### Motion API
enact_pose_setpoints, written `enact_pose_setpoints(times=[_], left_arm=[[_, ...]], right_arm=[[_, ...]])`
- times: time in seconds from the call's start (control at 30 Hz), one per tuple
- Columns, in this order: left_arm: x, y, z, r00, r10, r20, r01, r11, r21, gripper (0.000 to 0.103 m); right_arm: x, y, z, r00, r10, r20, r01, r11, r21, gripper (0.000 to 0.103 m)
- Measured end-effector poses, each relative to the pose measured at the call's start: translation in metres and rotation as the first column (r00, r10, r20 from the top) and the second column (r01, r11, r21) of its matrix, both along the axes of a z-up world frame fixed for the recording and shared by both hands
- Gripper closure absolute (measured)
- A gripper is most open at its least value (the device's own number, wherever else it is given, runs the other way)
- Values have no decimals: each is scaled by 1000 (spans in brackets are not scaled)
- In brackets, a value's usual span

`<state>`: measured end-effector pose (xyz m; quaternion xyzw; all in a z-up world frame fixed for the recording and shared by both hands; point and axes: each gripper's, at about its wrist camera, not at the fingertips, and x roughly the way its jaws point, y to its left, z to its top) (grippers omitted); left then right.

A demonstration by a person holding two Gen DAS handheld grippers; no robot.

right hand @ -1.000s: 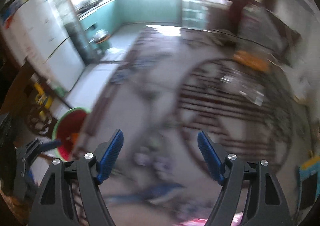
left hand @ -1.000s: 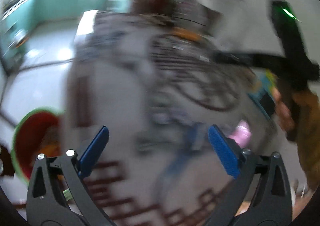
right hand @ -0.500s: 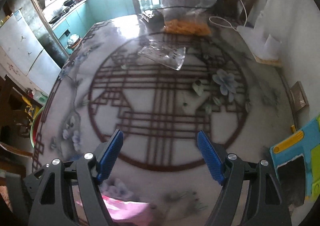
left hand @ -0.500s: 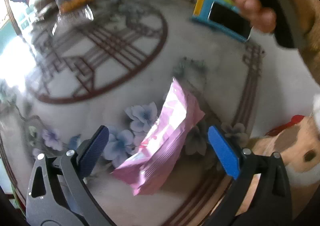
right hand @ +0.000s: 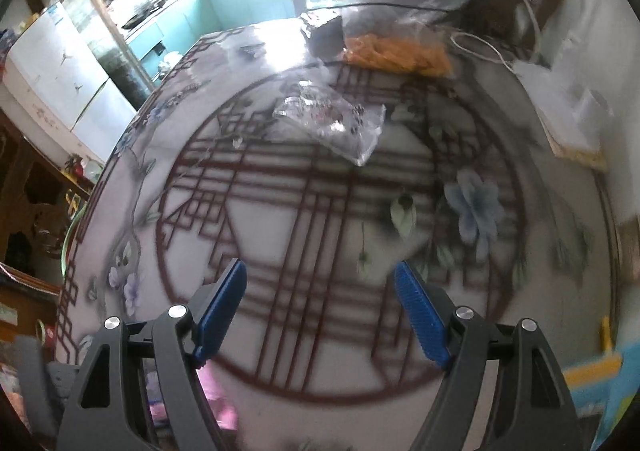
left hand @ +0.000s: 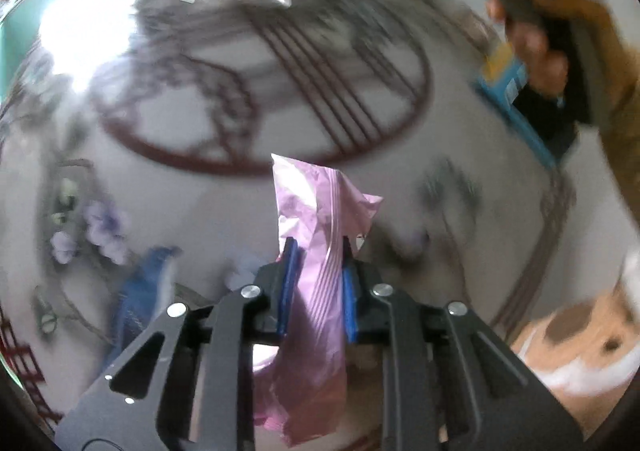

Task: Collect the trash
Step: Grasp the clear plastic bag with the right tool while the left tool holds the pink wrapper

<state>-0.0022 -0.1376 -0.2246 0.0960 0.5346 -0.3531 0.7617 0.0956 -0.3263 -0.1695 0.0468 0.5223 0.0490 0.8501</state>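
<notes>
While the left gripper point(left hand: 316, 265) has just squeezed shut on the pink wrapper point(left hand: 320, 211), the right gripper point(right hand: 320, 303) hangs wide open over the table point(right hand: 520, 259).

both grippers, the left gripper point(left hand: 316, 275) and the right gripper point(right hand: 320, 307), are built of black skeletal arms with triangular cut-outs. ribbed blue pads point(right hand: 420, 321) are fitted at the fingertips, and silver screws point(right hand: 465, 313) are set just behind them. a mustard sleeve point(left hand: 616, 91) is worn.
</notes>
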Motion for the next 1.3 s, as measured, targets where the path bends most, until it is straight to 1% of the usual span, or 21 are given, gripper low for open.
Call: enact_pose_setpoints(times=[0.07, 0.1, 0.17, 0.27, 0.33, 0.47, 0.53, 0.57, 0.6, 0.63, 0.7, 0.73, 0.77, 0.83, 0.97, 1.03, 1.1, 1.17, 1.2, 1.23, 1.3], left_arm=[[15, 10, 12, 995, 99, 0, -99, 994, -41, 83], [26, 19, 20, 985, 175, -3, -175, 982, -69, 83], [39, 30, 28, 965, 263, -9, -263, 960, -94, 83], [56, 49, 40, 926, 378, -20, -377, 917, -127, 83], [62, 57, 45, 905, 425, -15, -423, 896, -137, 83], [72, 66, 43, 868, 495, -44, -496, 856, -146, 83], [75, 70, 39, 858, 510, -65, -514, 846, -141, 83], [77, 70, 38, 854, 515, -73, -520, 843, -137, 83], [78, 71, 36, 851, 519, -78, -525, 841, -132, 83], [81, 72, 35, 850, 520, -81, -526, 840, -130, 83], [82, 72, 34, 850, 521, -81, -528, 839, -130, 83], [83, 71, 35, 850, 521, -79, -527, 840, -131, 83], [84, 71, 36, 851, 520, -75, -525, 840, -134, 83], [85, 69, 40, 854, 517, -58, -519, 842, -144, 83], [83, 66, 51, 861, 507, -19, -504, 849, -160, 83], [81, 65, 54, 865, 501, -2, -495, 854, -159, 83], [78, 63, 53, 872, 489, -1, -484, 862, -150, 82], [74, 60, 49, 883, 470, -3, -466, 874, -134, 63], [70, 58, 48, 887, 461, 8, -457, 881, -126, 43], [66, 57, 46, 892, 452, 16, -447, 886, -125, 37], [61, 51, 37, 905, 426, 9, -423, 901, -99, 36]], right_arm=[[27, 0, -4, 999, 47, 7, -46, 998, -46, 20], [45, 0, -8, 997, 72, 8, -71, 994, -81, 20], [71, -1, -16, 994, 105, -10, -105, 988, -111, 20], [117, -1, -34, 986, 156, -59, -164, 972, -168, 20], [140, 2, -47, 977, 195, -93, -209, 959, -190, 20], [164, 6, -66, 953, 268, -142, -290, 941, -176, 20], [172, 7, -75, 946, 279, -166, -308, 934, -180, 20], [173, 7, -77, 945, 280, -172, -308, 935, -173, 23], [175, 6, -78, 943, 282, -178, -310, 938, -157, 28], [175, 5, -80, 942, 280, -185, -308, 940, -146, 45], [173, 3, -77, 947, 274, -170, -298, 945, -138, 70], [170, 2, -74, 951, 264, -163, -288, 946, -149, 78], [166, 1, -71, 955, 256, -152, -278, 948, -155, 79], [153, 0, -62, 964, 234, -127, -252, 955, -158, 85], [120, 2, -34, 981, 184, -58, -191, 968, -161, 85], [98, 4, -19, 986, 164, -24, -166, 976, -143, 85], [80, 10, -10, 987, 163, -9, -163, 979, -120, 85], [66, 10, -8, 987, 160, -15, -161, 981, -107, 85], [60, 15, -10, 987, 162, -23, -163, 981, -103, 85], [51, 18, -13, 985, 169, -38, -172, 980, -100, 85], [37, 27, -22, 982, 178, -69, -185, 976, -112, 84]])
